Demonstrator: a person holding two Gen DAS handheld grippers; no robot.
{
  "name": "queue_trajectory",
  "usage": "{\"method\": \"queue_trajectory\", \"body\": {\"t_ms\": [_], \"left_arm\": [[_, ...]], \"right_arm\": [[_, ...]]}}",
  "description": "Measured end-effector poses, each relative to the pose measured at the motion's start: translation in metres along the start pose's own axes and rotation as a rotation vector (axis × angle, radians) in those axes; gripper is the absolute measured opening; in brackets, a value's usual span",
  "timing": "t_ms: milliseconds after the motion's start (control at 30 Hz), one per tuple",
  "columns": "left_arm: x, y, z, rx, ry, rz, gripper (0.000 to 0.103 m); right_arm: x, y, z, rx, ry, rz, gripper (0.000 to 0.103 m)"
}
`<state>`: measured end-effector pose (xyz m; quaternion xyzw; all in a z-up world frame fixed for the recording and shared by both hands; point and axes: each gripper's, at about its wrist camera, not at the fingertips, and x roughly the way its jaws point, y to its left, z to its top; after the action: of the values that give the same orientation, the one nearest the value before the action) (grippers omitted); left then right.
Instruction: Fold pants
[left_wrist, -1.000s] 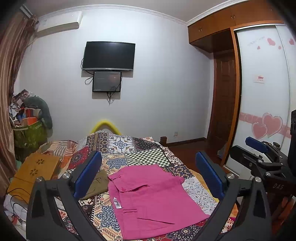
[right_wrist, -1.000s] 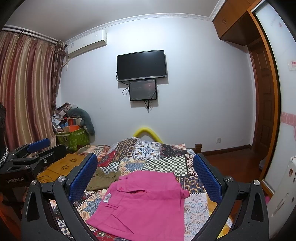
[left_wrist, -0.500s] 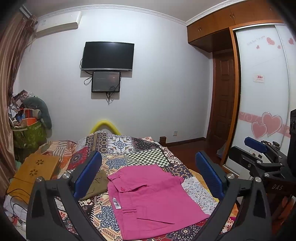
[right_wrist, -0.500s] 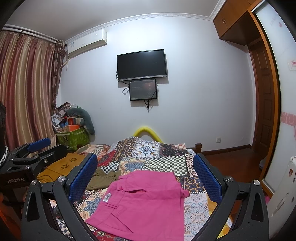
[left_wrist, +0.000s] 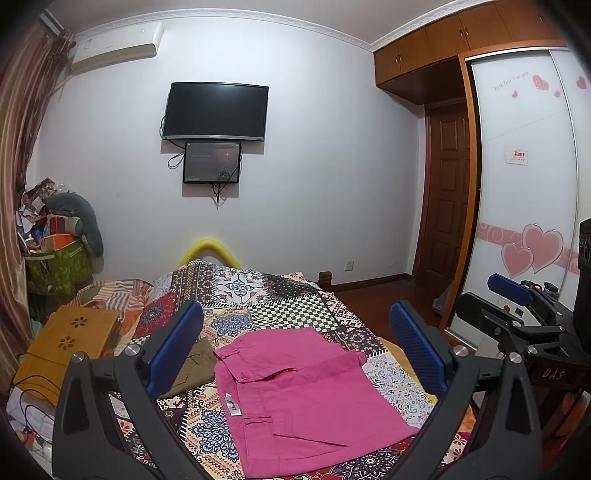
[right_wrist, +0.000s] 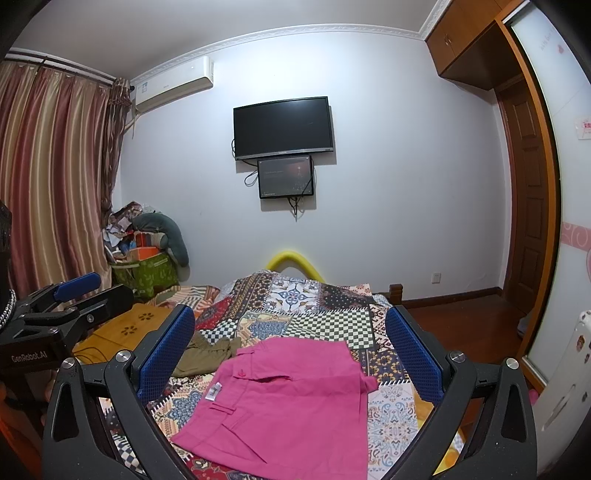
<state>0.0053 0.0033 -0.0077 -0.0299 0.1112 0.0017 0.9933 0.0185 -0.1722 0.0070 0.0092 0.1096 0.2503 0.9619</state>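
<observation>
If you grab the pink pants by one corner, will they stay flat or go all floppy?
Probably floppy: the pink pants are thin cloth lying flat in folded layers on the patchwork bedspread, so a lifted corner would likely droop and the fold fall open. They look light. Both grippers, left and right, are open and apart from them.

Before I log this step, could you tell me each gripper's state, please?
Left gripper: open, empty, above the pink cotton pants.
Right gripper: open, empty.
</observation>
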Motion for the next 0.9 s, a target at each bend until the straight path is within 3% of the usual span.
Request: {"method": "queue_trajectory", "body": {"t_ms": [900], "left_arm": [[0.0029,0.0012,-0.0028,0.0,0.009,0.004,0.102]], "right_arm": [[0.0026,-0.0002,-0.002,0.0,0.012,-0.002,0.103]]}}
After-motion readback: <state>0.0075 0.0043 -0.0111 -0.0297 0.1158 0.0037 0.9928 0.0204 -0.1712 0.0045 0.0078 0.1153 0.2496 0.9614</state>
